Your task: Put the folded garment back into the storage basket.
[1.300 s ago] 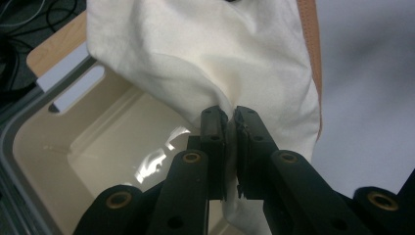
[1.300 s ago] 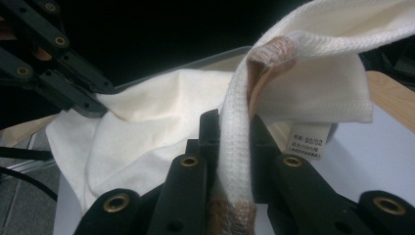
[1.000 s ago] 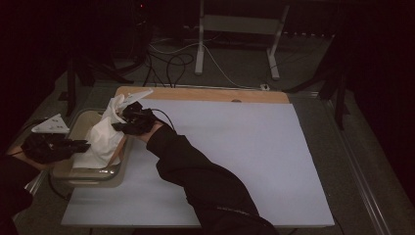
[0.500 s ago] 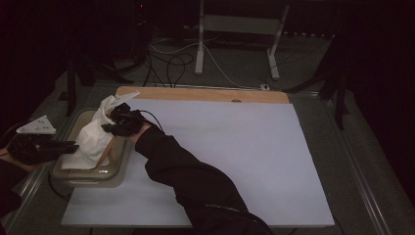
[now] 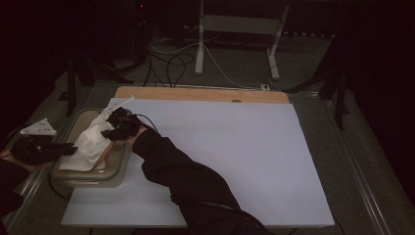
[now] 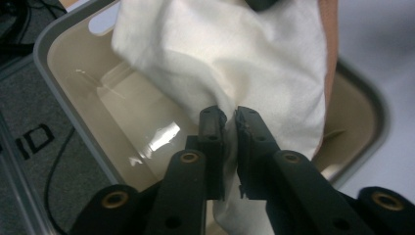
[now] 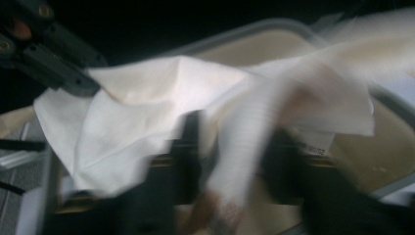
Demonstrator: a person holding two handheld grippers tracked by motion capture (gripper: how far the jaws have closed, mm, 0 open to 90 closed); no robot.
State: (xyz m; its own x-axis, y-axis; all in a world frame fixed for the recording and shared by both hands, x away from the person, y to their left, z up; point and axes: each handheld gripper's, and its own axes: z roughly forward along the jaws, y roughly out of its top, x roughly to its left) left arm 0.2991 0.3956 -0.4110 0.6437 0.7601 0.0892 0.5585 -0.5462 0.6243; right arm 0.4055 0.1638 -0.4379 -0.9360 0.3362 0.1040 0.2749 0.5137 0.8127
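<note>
My left gripper (image 6: 226,122) pinches the white cloth (image 6: 230,63) over the tub (image 5: 68,172) at nine o'clock; right gripper (image 5: 122,126) too blurred to judge. I'd lift slowly, evenly.

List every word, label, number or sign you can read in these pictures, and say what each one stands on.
"ID": large black letters on the grey surface beside the tub, cut off at the picture's edge in the left gripper view, so it may be part of a longer word.
A small label under the white cloth in the right gripper view: too blurred to read.
High view: nothing readable.
</note>
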